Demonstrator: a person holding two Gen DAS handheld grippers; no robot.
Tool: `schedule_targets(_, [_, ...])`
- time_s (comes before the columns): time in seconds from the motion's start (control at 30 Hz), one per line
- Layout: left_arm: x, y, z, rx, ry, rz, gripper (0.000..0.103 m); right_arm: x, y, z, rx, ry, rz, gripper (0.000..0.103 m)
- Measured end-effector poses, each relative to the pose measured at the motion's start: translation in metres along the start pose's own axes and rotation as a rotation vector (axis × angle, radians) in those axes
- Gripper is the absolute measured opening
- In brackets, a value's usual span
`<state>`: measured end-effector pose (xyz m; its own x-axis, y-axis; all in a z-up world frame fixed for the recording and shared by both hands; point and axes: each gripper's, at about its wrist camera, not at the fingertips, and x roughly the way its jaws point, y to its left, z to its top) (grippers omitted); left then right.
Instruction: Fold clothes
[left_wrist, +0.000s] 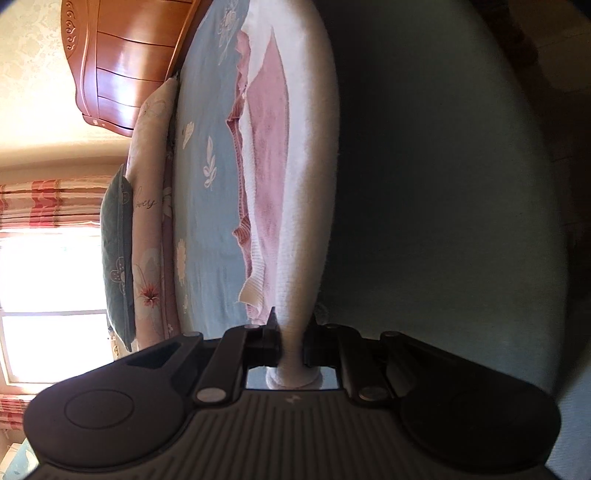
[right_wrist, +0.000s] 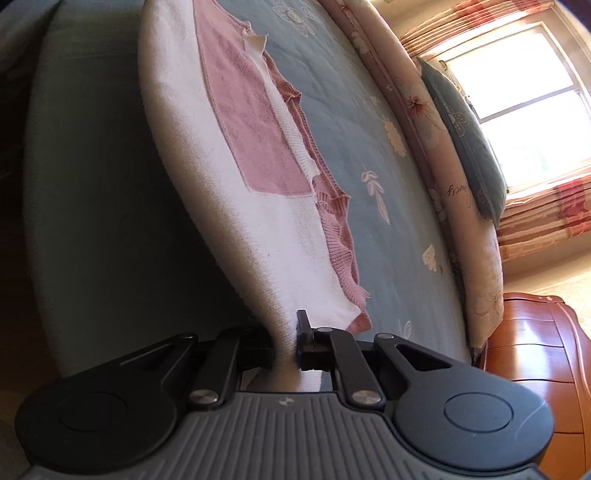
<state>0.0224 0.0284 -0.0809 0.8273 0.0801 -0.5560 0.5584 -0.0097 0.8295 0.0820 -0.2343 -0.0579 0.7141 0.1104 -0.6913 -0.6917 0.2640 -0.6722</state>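
Left gripper (left_wrist: 291, 332): fingers closed tight on white edge of sweater (left_wrist: 273, 155). Right gripper (right_wrist: 286, 339): fingers likewise clamped on white edge of same sweater (right_wrist: 255, 122). Garment, pink and white knit, lies on blue floral bed (left_wrist: 207, 110), gripped edge raised off sheet, far part flat. Key relation: held edge runs between both grippers as long axis; body of sweater extends straight ahead of fingers toward pillows (right_wrist: 461, 155). Neither hand evidently nearer; which edge is held (hem, probably) unclear. Judged next move: carry edge forward over body.

The white-and-pink knit sweater (left_wrist: 266, 147) (right_wrist: 251, 155) lies stretched across the blue bed, near edge lifted.
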Motion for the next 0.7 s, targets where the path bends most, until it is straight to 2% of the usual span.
schedule_targets(0.07, [-0.005,-0.005,-0.001,-0.007,0.0,-0.021,0.015,-0.001,0.005,-0.002,0.005,0.018,0.007,0.014])
schedule_targets(0.1, [-0.009,-0.006,-0.001,-0.01,0.0,-0.033,0.018,-0.002,0.007,-0.004,0.007,0.027,0.011,0.02])
schedule_targets(0.17, [-0.017,-0.005,-0.005,-0.019,0.0,-0.063,0.019,-0.003,0.012,-0.006,0.012,0.044,0.017,0.029])
schedule_targets(0.3, [-0.033,-0.003,-0.014,-0.038,0.002,-0.123,0.023,-0.015,0.009,-0.016,0.005,0.069,0.007,0.038])
schedule_targets(0.43, [-0.041,0.012,-0.03,-0.082,0.069,-0.194,0.025,-0.03,0.001,-0.029,0.005,0.095,0.023,0.046])
schedule_targets(0.5, [-0.041,0.028,-0.038,-0.152,0.094,-0.192,0.025,-0.035,-0.005,-0.034,0.001,0.107,-0.004,0.047])
schedule_targets(0.57, [-0.04,0.046,-0.046,-0.229,0.119,-0.188,0.025,-0.041,-0.016,-0.036,0.054,0.095,-0.001,0.047])
schedule_targets(0.63, [-0.029,0.072,-0.044,-0.388,0.115,-0.236,0.025,-0.041,-0.029,-0.032,0.138,0.055,0.027,0.047])
schedule_targets(0.7, [-0.016,0.097,-0.04,-0.569,0.073,-0.317,0.026,-0.032,-0.037,-0.022,0.218,0.018,0.075,0.047])
